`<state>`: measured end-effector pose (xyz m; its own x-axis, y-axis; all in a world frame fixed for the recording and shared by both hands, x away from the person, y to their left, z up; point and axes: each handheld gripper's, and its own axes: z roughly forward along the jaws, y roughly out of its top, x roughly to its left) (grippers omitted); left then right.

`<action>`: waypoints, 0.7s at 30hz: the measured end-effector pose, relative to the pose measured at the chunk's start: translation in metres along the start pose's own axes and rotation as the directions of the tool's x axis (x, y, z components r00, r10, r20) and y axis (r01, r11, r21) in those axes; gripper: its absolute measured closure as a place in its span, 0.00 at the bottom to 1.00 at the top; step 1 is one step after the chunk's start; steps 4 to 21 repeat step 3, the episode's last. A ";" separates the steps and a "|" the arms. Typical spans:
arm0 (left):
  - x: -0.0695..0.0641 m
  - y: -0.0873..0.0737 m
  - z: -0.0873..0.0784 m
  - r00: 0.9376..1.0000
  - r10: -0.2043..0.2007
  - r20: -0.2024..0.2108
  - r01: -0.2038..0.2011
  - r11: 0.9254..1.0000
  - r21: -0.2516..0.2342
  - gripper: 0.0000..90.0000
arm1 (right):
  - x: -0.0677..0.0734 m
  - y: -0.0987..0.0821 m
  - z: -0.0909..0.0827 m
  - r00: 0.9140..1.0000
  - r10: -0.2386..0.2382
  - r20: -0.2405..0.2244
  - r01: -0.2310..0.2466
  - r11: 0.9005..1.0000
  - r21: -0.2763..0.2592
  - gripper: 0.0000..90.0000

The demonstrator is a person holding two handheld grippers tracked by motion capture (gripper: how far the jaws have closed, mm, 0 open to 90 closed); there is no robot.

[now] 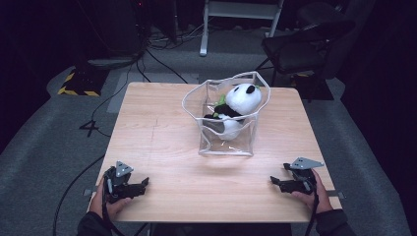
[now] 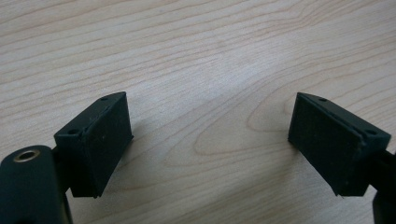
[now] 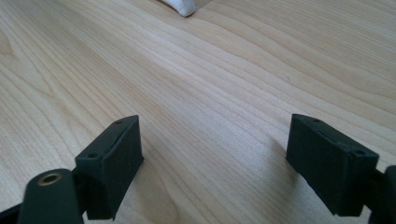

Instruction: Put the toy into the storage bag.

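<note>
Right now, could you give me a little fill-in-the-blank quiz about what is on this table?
1. The soft toy in the clear bag is a ____.
2. The table top is made of ____.
3. The jaws of the left gripper and of the right gripper stand ____, with nothing between them.
4. The toy sits ____ the bag, not beside it.

Missing words: panda; wood; open; inside

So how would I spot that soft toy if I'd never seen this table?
Find the wooden table; toward its far side stands a clear plastic bag with a white rim. The panda plush sits inside, the one black-and-white furry thing there.
</note>
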<state>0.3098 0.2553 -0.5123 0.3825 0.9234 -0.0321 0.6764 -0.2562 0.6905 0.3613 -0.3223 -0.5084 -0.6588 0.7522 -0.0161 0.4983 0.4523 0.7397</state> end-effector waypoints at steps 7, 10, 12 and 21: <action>0.000 0.000 0.000 1.000 0.000 0.003 0.000 1.000 0.000 0.15 | 0.000 0.000 0.000 1.000 0.000 0.001 0.000 1.000 -0.001 0.20; 0.000 0.000 0.000 1.000 0.000 0.003 0.000 1.000 0.000 0.15 | 0.000 0.000 0.000 1.000 0.000 0.001 0.000 1.000 -0.001 0.20; 0.000 0.000 0.000 1.000 0.000 0.003 0.000 1.000 0.000 0.15 | 0.000 0.000 0.000 1.000 0.000 0.001 0.000 1.000 -0.001 0.20; 0.000 0.000 0.000 1.000 0.000 0.003 0.000 1.000 0.000 0.15 | 0.000 0.000 0.000 1.000 0.000 0.001 0.000 1.000 -0.001 0.20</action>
